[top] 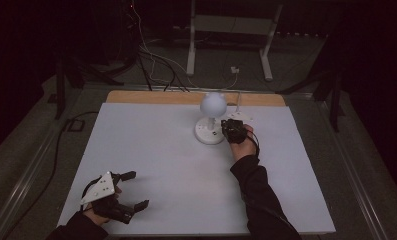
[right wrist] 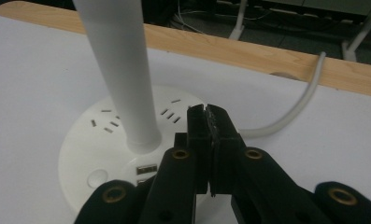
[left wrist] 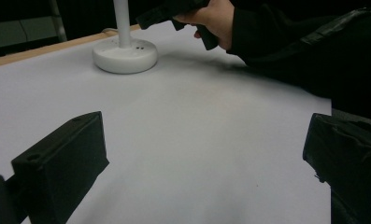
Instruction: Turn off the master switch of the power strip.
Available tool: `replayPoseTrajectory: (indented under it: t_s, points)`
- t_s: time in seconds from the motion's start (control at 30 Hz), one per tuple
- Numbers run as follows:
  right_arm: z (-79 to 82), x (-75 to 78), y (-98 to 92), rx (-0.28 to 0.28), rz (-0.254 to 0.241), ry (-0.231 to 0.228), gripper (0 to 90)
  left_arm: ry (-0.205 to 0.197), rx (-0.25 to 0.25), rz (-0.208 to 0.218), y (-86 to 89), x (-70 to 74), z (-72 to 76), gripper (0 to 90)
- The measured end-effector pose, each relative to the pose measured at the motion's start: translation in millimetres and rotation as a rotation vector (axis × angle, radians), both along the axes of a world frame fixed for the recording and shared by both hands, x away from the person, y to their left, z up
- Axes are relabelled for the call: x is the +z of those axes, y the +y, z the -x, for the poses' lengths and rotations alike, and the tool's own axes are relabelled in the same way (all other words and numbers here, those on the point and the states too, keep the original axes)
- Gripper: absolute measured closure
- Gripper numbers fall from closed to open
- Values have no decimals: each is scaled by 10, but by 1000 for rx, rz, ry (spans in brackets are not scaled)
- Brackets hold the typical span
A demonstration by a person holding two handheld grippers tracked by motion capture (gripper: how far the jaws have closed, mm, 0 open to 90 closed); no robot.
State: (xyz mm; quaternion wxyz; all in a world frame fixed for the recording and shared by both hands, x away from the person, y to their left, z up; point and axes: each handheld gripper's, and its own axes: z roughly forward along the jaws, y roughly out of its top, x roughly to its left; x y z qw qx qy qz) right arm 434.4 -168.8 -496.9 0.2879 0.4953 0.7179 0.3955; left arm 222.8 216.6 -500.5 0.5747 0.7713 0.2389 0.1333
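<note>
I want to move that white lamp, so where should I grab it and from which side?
Probably by the upright stem, just above the round base, coming level from the right gripper's side. The stem is slim and straight; the globe and base look too wide.

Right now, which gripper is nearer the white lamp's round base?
Right. The right gripper hangs shut over the lamp base; the left gripper sits open near the table's front left corner.

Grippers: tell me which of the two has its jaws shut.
The right gripper, by the white lamp base: its jaws are pressed together with nothing between them. The left gripper, at the near table edge, has jaws spread wide.
</note>
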Motion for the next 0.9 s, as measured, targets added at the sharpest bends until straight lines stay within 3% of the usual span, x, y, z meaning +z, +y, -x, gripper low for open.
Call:
replayPoseTrajectory:
  t_s: [0.3,0.4,0.57,0.63,0.83,0.9]
  points:
    - [57,69,-8,30,0,-4,857,-2,2,0,3,4,3,3]
    - [74,105,-48,44,-24,-4,811,-2,1,-2,-1,4,4,4]
    - [93,131,-99,93,-52,-8,626,-1,2,1,2,3,1,3]
    - [108,137,-106,90,-52,-3,512,-2,1,0,0,3,3,3]
    - [140,147,-152,95,-82,-5,285,0,2,3,2,3,1,3]
    - [150,154,-169,100,-95,-18,149,1,3,5,4,3,0,3]
